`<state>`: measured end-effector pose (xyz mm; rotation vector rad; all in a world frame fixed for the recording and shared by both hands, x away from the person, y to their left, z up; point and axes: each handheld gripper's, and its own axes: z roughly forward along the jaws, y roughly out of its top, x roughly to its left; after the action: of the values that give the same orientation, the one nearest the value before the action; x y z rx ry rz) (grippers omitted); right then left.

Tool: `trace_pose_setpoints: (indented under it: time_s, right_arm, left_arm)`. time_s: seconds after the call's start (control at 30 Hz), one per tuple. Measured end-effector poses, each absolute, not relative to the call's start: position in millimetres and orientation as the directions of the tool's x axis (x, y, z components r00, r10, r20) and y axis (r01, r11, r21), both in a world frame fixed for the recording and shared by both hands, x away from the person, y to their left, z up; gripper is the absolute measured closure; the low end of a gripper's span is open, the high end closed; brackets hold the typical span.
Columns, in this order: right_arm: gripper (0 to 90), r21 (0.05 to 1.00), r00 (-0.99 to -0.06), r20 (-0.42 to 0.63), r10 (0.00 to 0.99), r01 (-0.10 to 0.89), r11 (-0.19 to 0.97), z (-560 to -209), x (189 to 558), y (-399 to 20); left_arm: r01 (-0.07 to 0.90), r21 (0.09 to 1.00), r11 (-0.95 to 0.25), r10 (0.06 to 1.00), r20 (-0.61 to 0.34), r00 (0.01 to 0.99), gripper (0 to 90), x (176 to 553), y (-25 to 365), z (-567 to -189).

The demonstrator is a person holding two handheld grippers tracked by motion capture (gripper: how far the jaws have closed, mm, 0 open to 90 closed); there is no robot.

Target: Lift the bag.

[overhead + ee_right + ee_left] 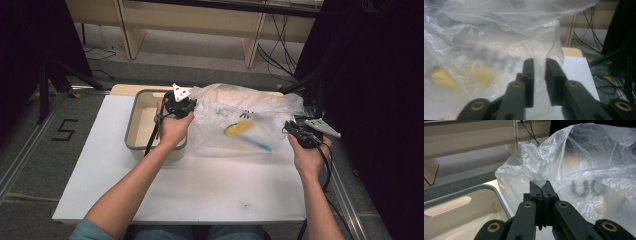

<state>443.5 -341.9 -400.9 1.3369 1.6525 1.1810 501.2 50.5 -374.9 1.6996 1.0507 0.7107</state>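
While left tongs [543, 191] pinch it, clear bag [245, 120] with yellow item [238, 128]; right tongs [539, 65] slightly apart.

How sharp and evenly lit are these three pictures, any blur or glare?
High view: sharp, white table bright, dark at both sides. Left gripper view: plastic bag crisp near the tongs, its lettering soft. Right gripper view: bag hazy, the yellow thing inside smeared.

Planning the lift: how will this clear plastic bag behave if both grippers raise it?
The plastic bag looks thin and crumpled, so it will probably sag and stretch. The yellow thing inside would likely slide to the lowest point. The left gripper pinches only a fold, which might slip.
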Motion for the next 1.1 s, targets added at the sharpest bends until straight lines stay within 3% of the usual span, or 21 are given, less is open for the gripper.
trace_pose_setpoints:
  time_s: [0.23,0.4,0.43,0.47,0.57,0.87,1.1]
  right_arm:
    - [90.0,0.922,-0.172,0.046,0.984,0.386,0.024,-409,454,-337]
    - [90.0,0.918,-0.151,0.054,0.987,0.396,0.010,-410,456,-336]
    - [90.0,0.917,-0.146,0.051,0.988,0.398,0.012,-411,457,-336]
    - [90.0,0.914,-0.136,0.055,0.989,0.407,0.005,-411,457,-336]
    - [90.0,0.912,-0.126,0.055,0.991,0.409,0.001,-411,458,-335]
    - [90.0,0.905,-0.102,0.044,0.994,0.426,0.004,-412,460,-334]
    - [90.0,0.900,-0.086,0.038,0.996,0.436,0.003,-413,461,-332]
  left_arm:
    - [0.312,0.941,-0.133,0.884,-0.030,0.467,84.4,500,52,-374]
    - [0.276,0.957,-0.087,0.878,-0.057,0.475,58.6,496,55,-368]
    - [0.264,0.962,-0.074,0.877,-0.063,0.476,58.6,494,56,-365]
    - [0.249,0.966,-0.069,0.881,-0.058,0.470,47.1,491,56,-362]
    - [0.241,0.969,-0.062,0.880,-0.061,0.471,36.7,486,58,-358]
    - [0.226,0.974,-0.031,0.852,-0.092,0.516,30.1,465,58,-346]
    - [0.218,0.973,-0.080,0.839,-0.052,0.541,26.5,455,61,-342]
